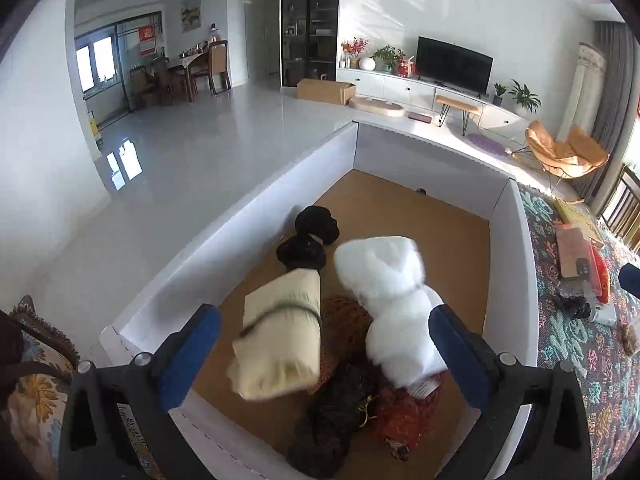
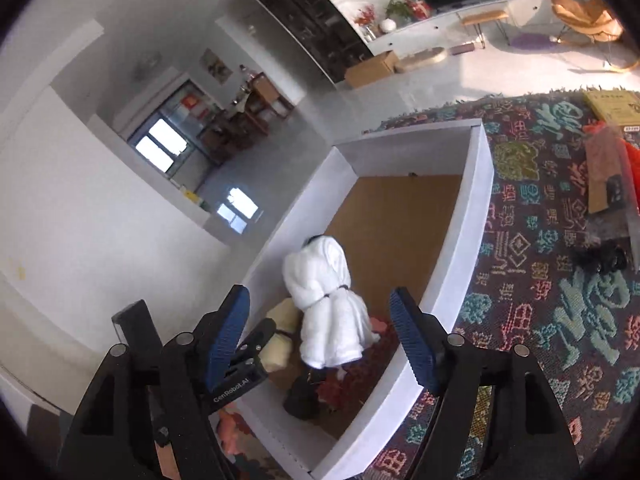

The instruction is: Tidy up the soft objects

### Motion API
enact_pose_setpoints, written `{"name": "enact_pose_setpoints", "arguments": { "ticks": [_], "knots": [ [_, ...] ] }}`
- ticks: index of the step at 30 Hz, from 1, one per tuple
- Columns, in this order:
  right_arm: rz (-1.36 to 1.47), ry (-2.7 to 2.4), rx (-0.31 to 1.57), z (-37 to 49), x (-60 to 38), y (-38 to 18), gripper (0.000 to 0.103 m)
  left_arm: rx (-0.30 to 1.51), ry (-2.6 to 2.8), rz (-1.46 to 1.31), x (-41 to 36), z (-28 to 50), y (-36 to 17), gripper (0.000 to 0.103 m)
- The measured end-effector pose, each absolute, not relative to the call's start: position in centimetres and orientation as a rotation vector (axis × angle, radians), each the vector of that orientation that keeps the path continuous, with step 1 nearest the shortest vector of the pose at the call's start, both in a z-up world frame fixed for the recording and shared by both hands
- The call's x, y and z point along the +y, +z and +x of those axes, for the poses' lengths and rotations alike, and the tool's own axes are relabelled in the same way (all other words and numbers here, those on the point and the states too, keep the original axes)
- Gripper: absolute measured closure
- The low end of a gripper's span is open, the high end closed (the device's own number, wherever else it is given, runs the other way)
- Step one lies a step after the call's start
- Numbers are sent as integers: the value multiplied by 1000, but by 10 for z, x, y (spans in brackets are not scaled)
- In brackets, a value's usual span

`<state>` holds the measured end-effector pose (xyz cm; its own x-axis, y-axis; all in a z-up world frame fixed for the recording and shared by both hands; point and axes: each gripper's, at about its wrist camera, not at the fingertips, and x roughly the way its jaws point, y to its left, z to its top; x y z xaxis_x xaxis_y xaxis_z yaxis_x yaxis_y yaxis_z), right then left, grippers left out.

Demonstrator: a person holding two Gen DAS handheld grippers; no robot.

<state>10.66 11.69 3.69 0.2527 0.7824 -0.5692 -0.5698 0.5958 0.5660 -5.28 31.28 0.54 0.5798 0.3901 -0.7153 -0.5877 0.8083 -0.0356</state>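
Observation:
A white box (image 1: 240, 220) with a brown cardboard floor holds several tied soft bundles. A cream roll (image 1: 280, 340) with a dark band looks blurred and lies over a dark brown bundle (image 1: 332, 412). Beside it is a white fluffy bundle (image 1: 384, 276). A black bundle (image 1: 308, 240) lies by the left wall and a red patterned one (image 1: 408, 420) at the near end. My left gripper (image 1: 324, 354) hangs open above the cream roll, its pads clear of it. My right gripper (image 2: 320, 336) is open over the white fluffy bundle (image 2: 324, 300), not touching it.
The box (image 2: 476, 208) stands on a patterned cloth (image 2: 560, 280) with a yellow book (image 2: 612, 106), an orange packet and a small black object (image 2: 596, 260) to its right. A flowered cushion (image 1: 36, 380) lies to the left. Beyond is the room's pale floor.

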Motion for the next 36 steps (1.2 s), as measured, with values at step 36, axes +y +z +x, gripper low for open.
{"name": "enact_pose_setpoints", "arguments": {
  "ticks": [36],
  "knots": [
    [-36, 21, 868, 152, -172, -129, 19, 947, 18, -14, 24, 114, -130, 0]
  ]
}}
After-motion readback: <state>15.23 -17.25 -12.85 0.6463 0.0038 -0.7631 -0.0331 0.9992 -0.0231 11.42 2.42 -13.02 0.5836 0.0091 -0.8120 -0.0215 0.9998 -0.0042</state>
